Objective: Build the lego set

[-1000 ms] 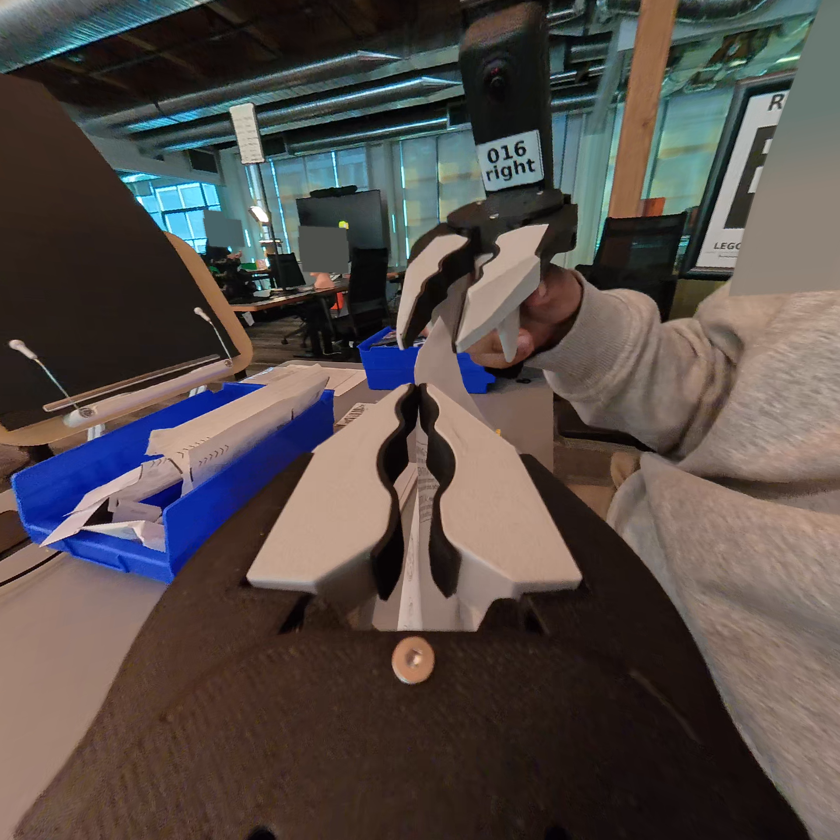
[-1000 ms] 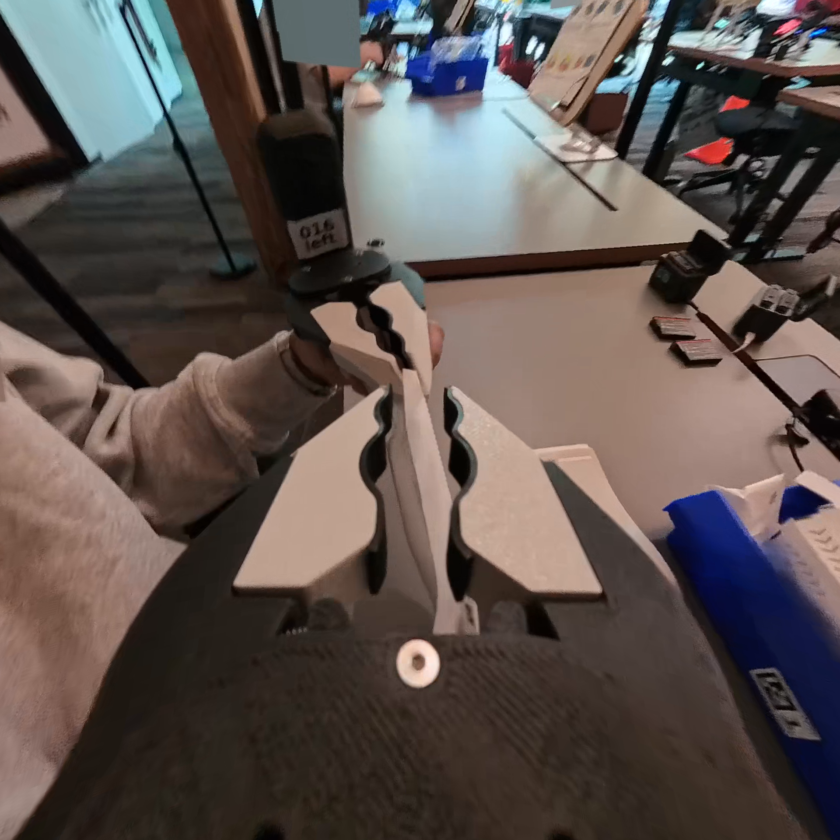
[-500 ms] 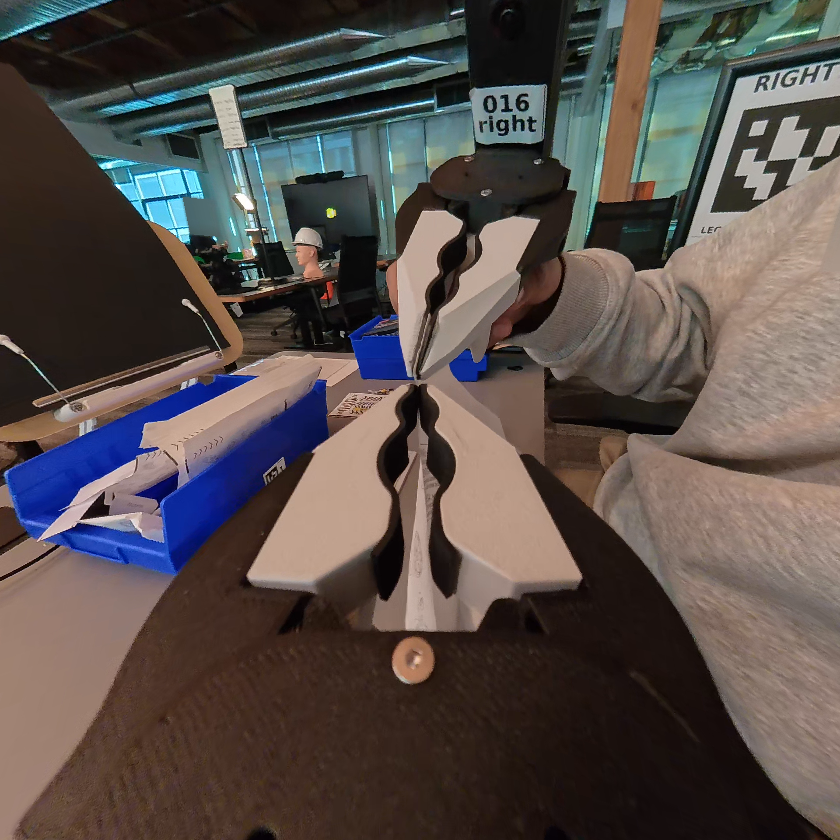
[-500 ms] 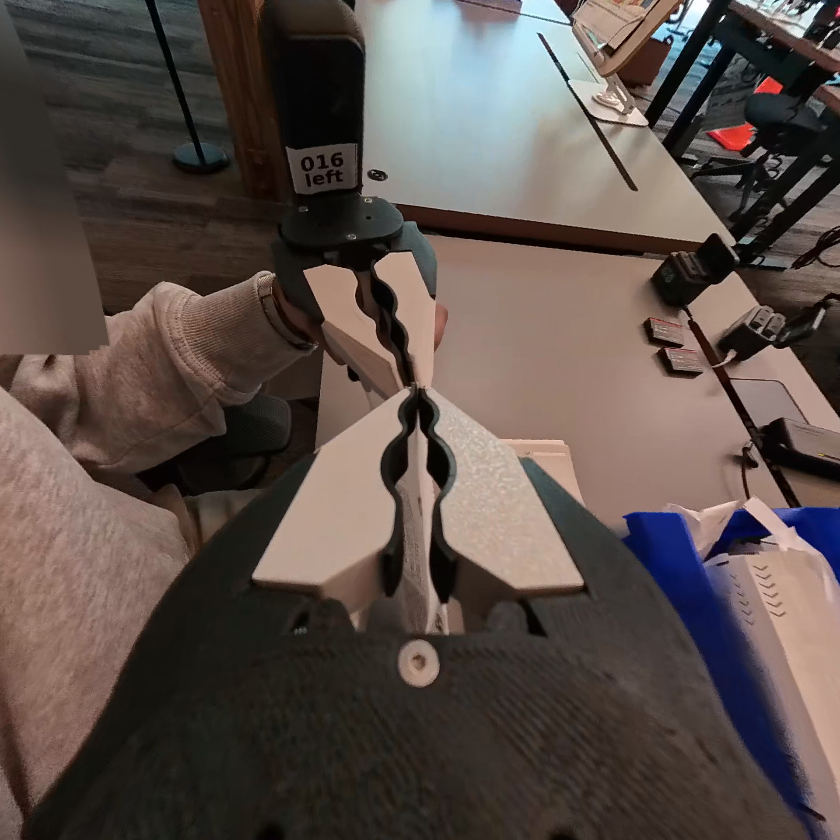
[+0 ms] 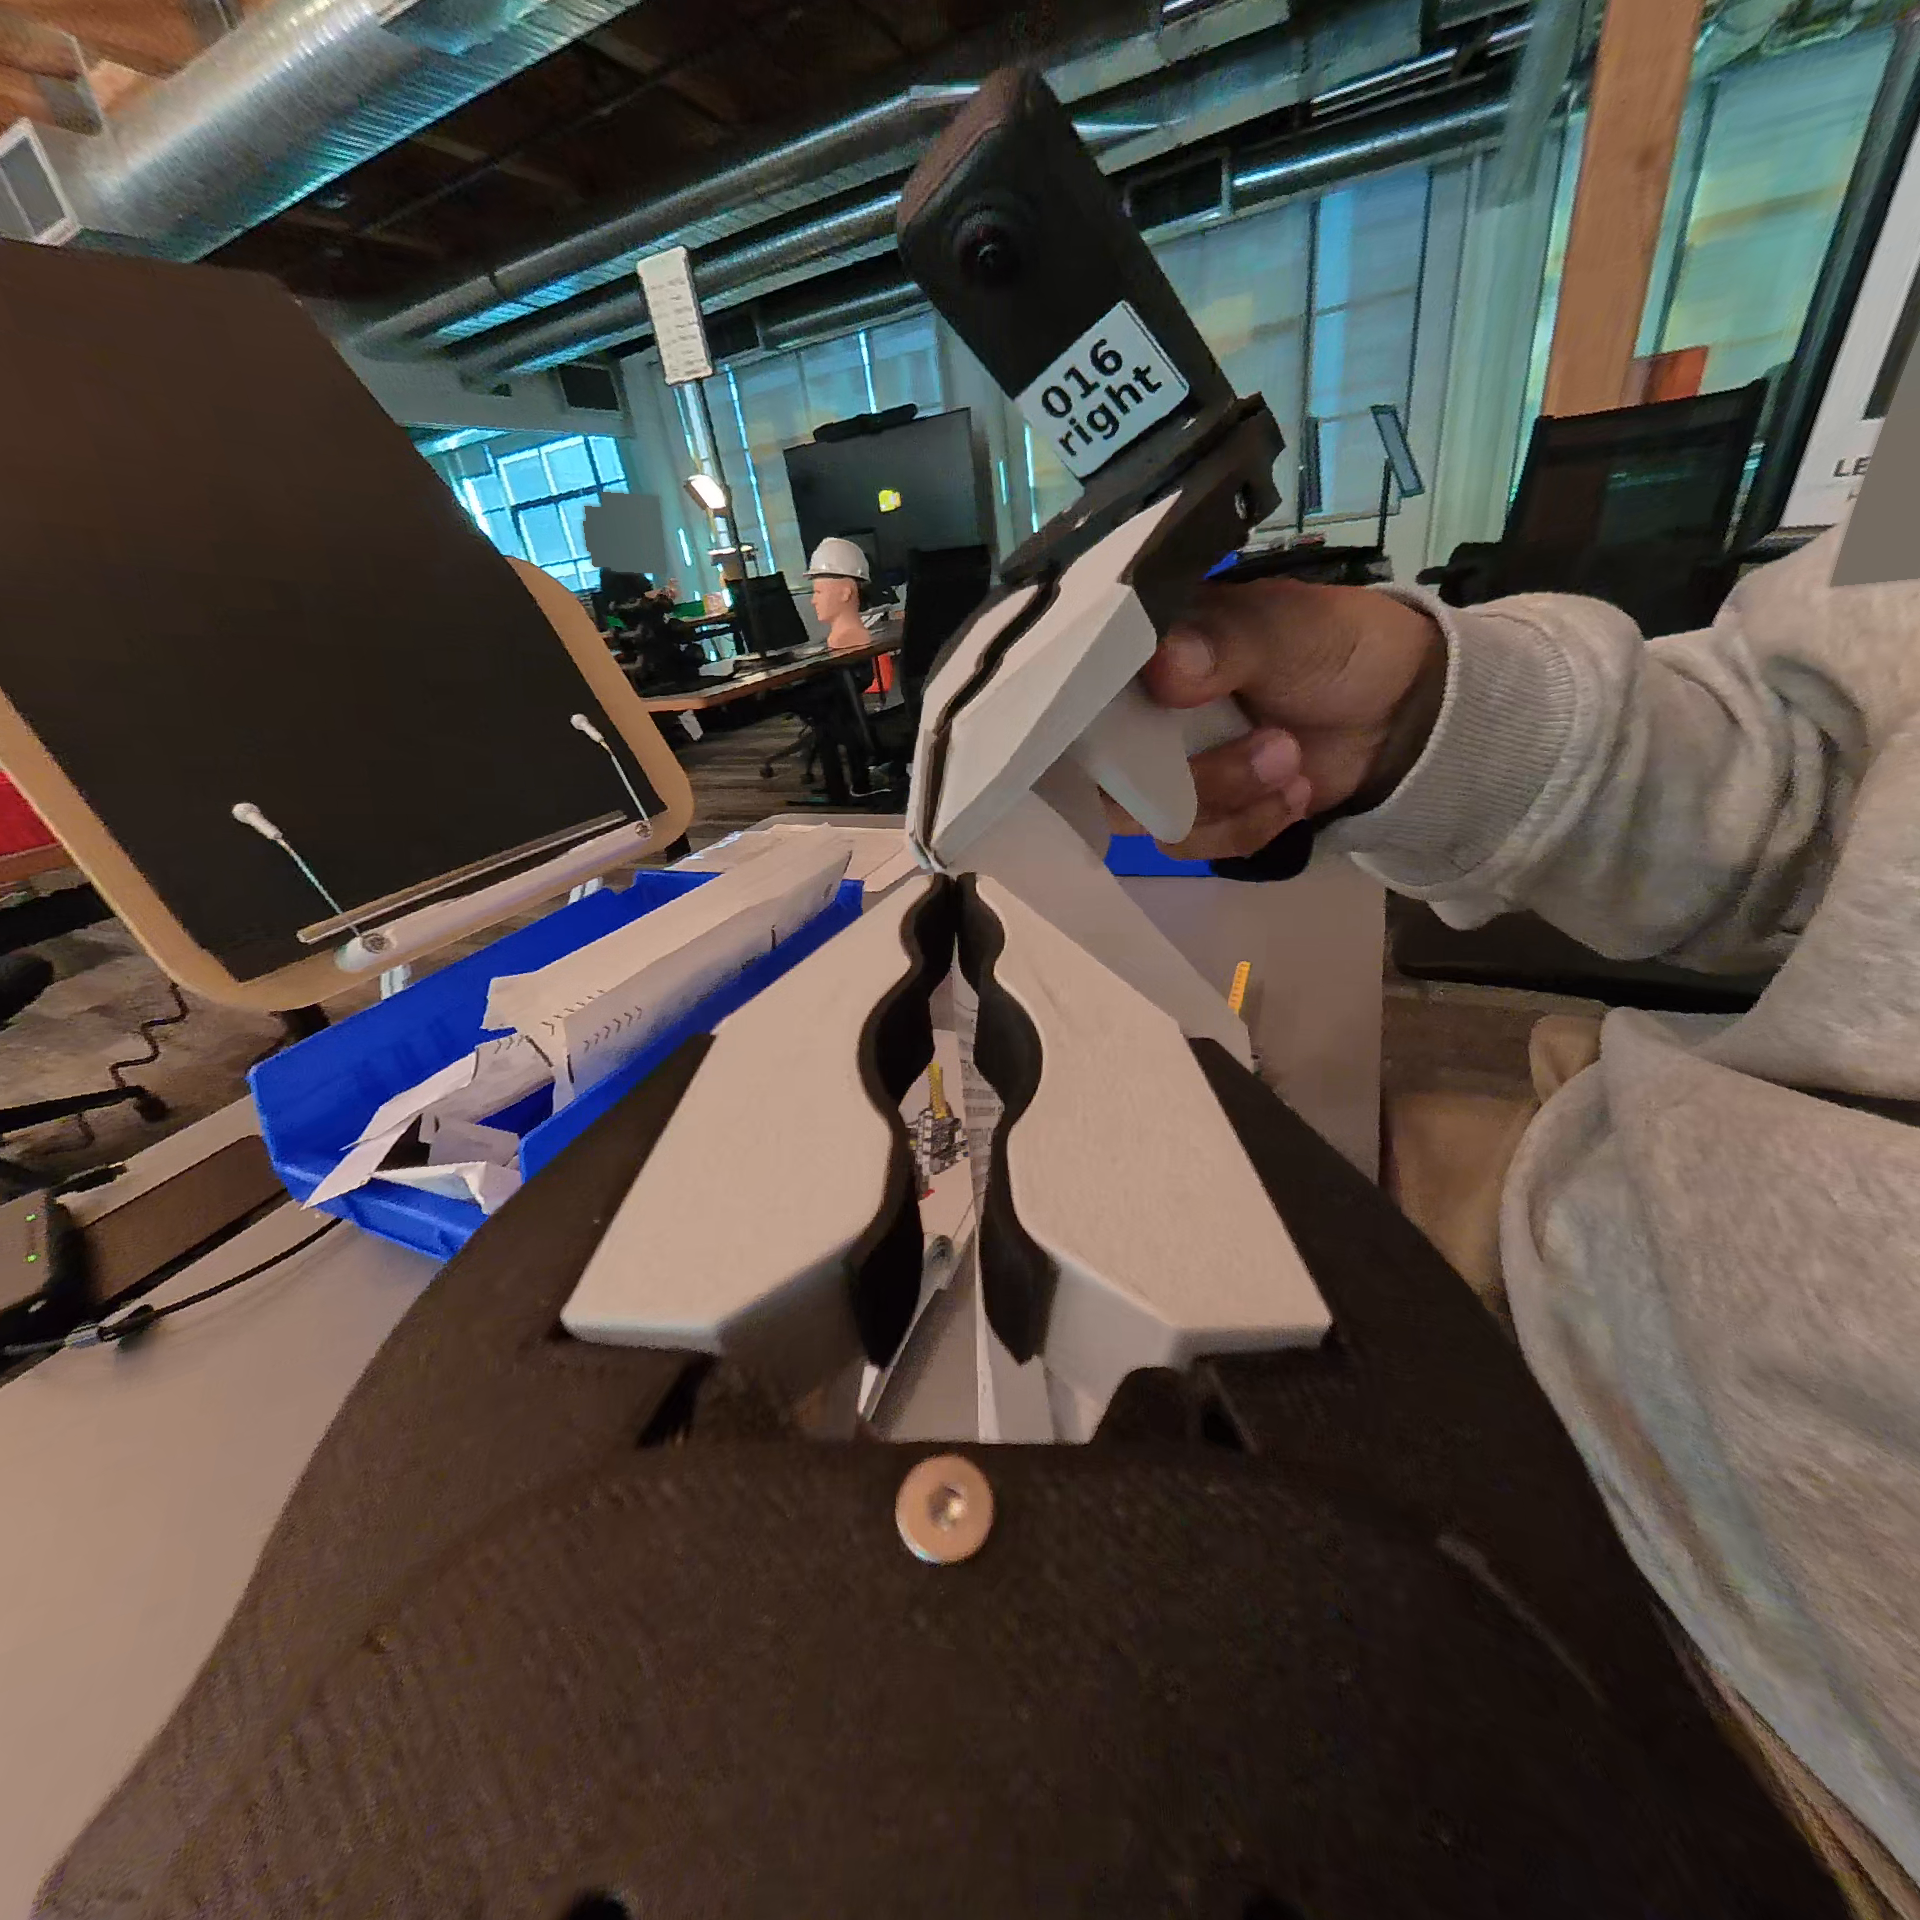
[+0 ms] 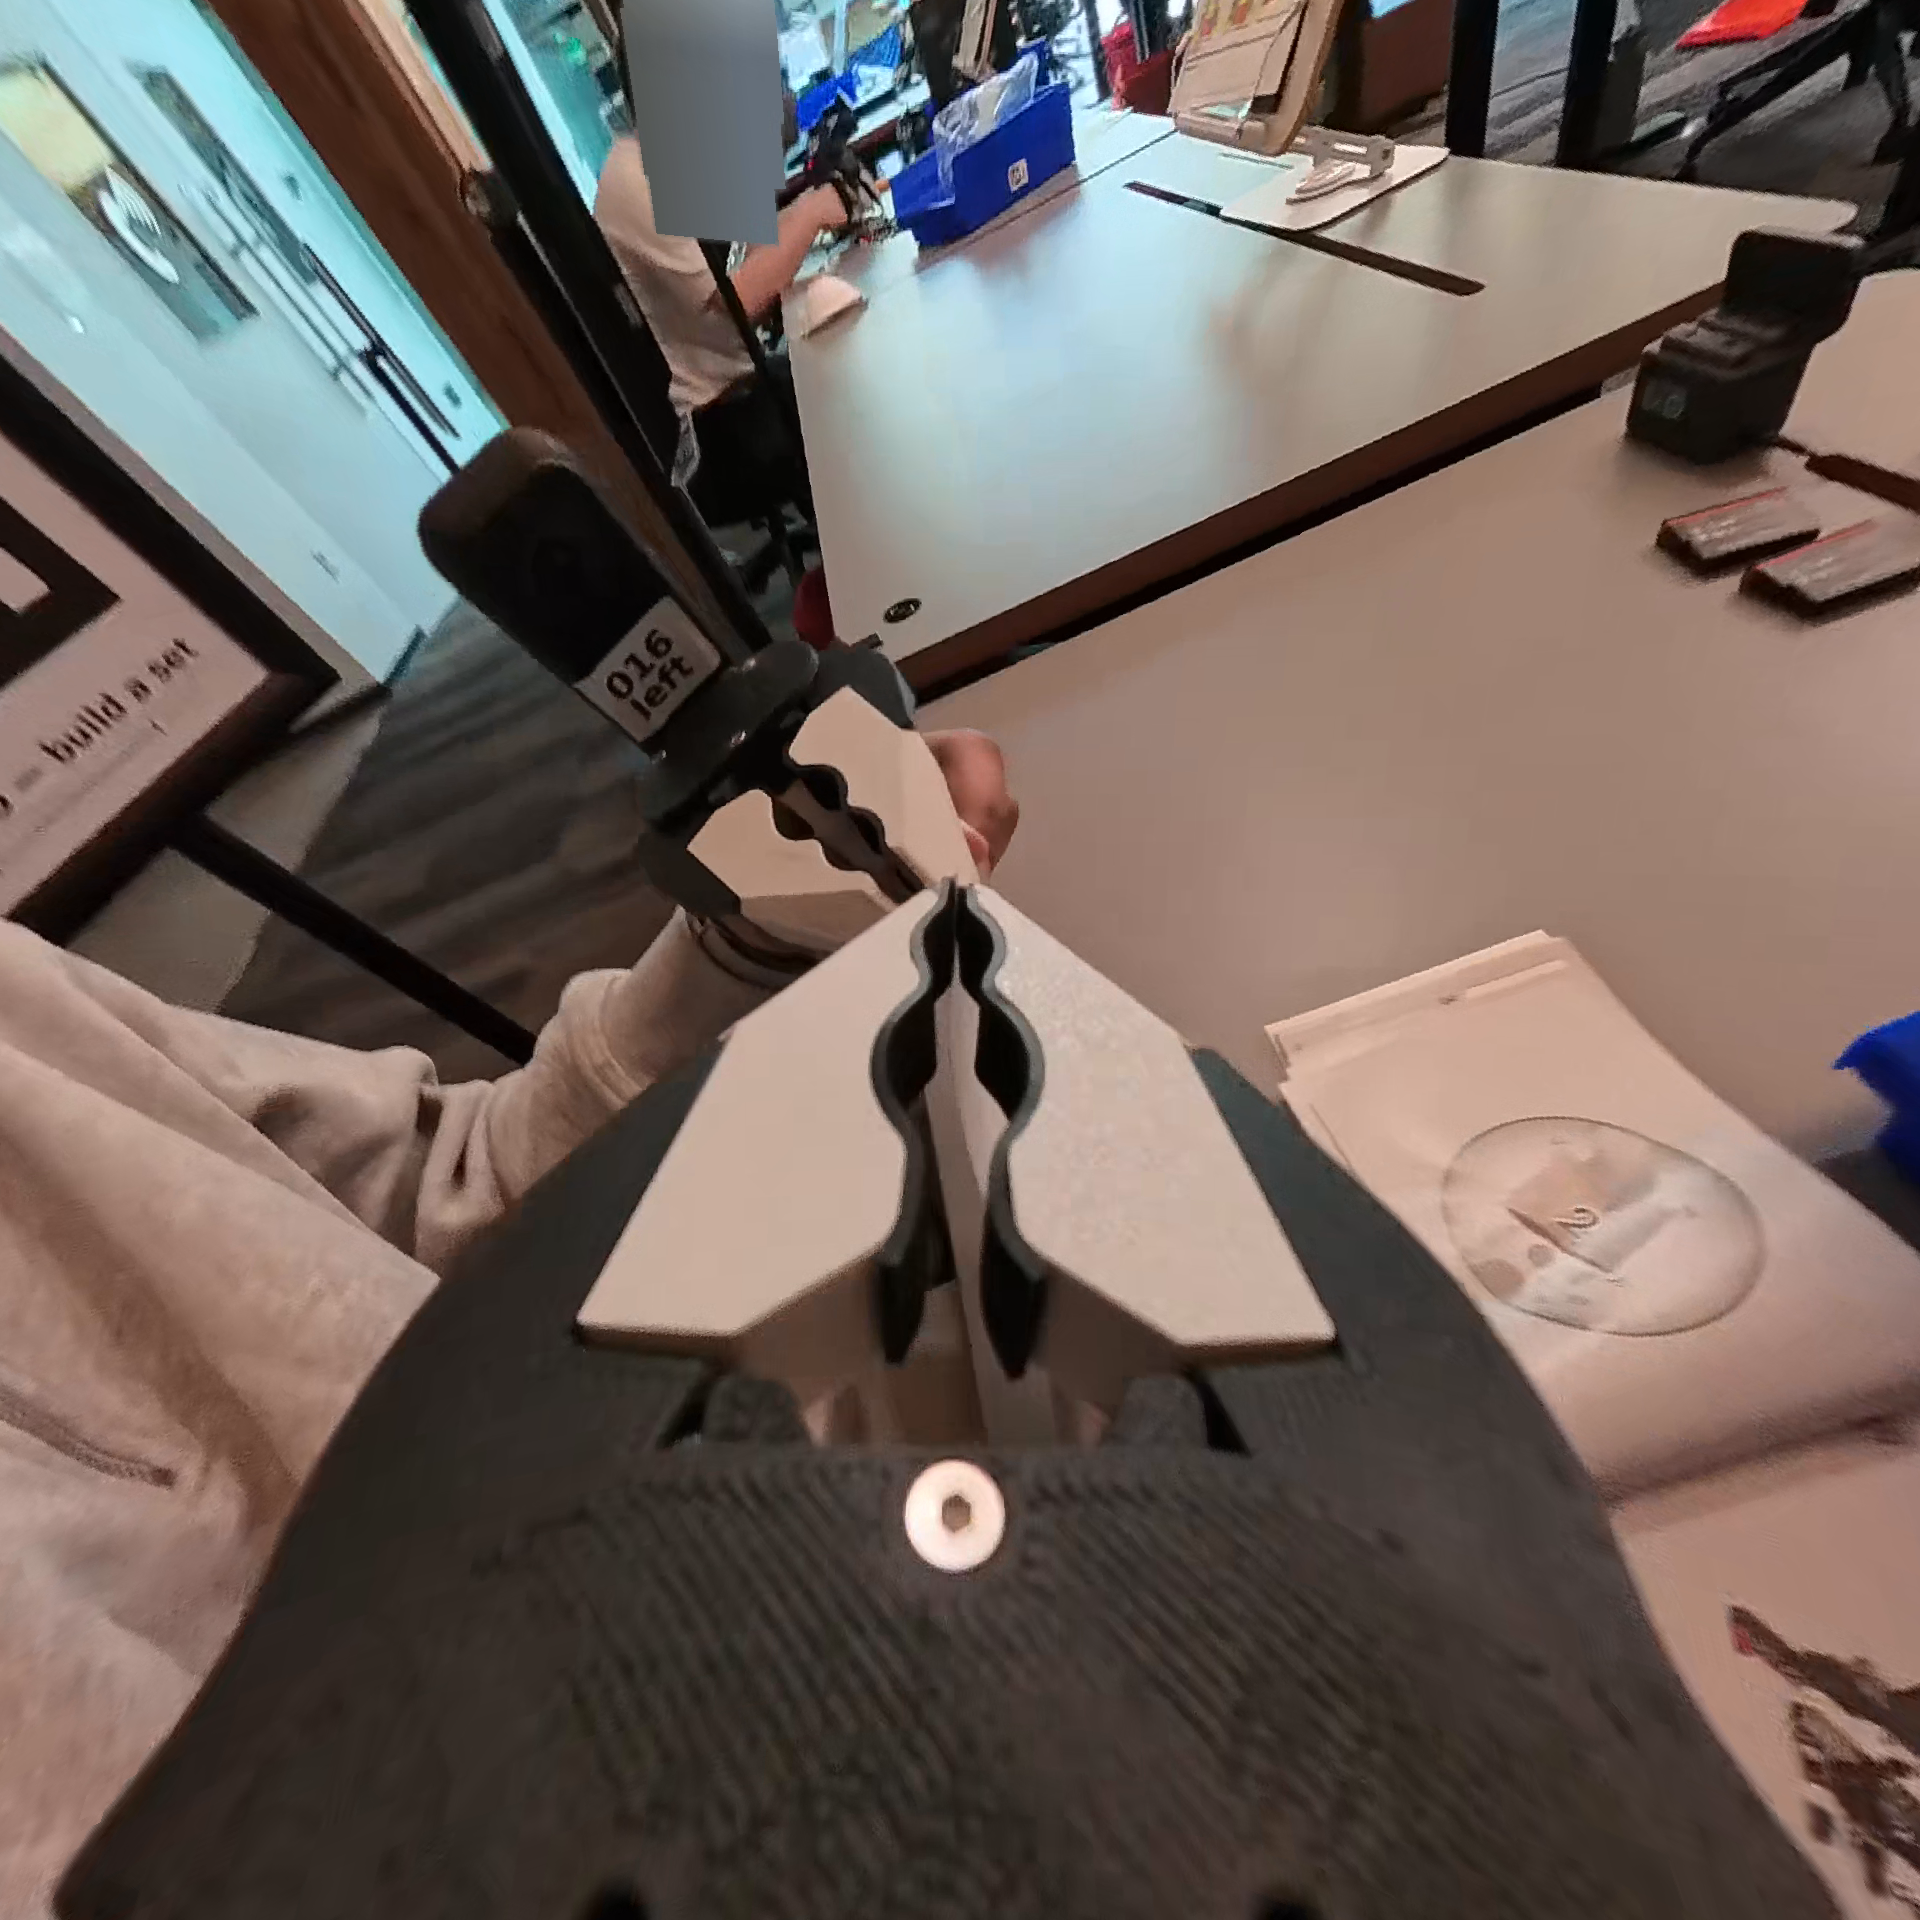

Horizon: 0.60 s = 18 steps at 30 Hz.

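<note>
A piece of white printed paper [image 5: 964,1101] is pinched between both grippers, which meet tip to tip above the table edge. My left gripper [image 5: 948,885] is shut on it, and the paper runs down between its fingers. The right gripper [image 5: 925,847] is tilted and clamps the paper's upper part. In the right wrist view my right gripper [image 6: 956,896] is shut on the same paper [image 6: 961,1143], with the left gripper [image 6: 920,883] just beyond its tips. No loose bricks are in view.
A blue bin [image 5: 395,1049] with torn white paper bags [image 5: 665,977] sits left, in front of a tilted book stand [image 5: 312,675]. Booklets [image 6: 1558,1195] lie on the table [image 6: 1351,779] at the right. A black device [image 6: 1725,353] and two small black packs [image 6: 1787,551] are farther back. My left and right fingertips are right by each other.
The right gripper closed on the paper a second ago. Since then both grippers have twisted, the right one tilting over, and the paper stays held between them.
</note>
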{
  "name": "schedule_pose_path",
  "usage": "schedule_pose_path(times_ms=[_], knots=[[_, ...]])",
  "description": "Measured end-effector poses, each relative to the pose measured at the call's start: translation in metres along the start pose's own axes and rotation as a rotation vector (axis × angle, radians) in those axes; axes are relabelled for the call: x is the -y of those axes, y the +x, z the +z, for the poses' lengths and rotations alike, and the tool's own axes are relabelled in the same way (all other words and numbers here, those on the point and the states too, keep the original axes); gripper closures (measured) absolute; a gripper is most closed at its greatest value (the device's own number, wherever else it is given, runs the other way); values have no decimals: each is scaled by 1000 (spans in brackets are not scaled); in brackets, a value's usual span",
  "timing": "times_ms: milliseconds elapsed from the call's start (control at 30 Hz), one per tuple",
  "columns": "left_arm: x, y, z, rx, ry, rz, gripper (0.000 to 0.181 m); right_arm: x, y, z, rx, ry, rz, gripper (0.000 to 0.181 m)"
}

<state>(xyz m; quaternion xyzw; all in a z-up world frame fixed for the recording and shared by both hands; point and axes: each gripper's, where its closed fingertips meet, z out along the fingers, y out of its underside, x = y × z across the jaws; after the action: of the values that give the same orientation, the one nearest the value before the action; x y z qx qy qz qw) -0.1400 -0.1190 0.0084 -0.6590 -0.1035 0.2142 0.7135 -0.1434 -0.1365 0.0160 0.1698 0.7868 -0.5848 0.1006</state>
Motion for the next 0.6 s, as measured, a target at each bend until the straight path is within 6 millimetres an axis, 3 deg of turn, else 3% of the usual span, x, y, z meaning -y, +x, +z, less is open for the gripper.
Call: schedule_pose_path(times_ms=[400,467,600], knots=[[-2,-7,0,28,24,-5,181,4,9,0,61,159,223,181],[1,-4,-1,-1,53,-20,181,7,19,-5,43,209,235,181],[-3,-5,1,0,50,-36,181,6,18,-8,43,221,223,181]])
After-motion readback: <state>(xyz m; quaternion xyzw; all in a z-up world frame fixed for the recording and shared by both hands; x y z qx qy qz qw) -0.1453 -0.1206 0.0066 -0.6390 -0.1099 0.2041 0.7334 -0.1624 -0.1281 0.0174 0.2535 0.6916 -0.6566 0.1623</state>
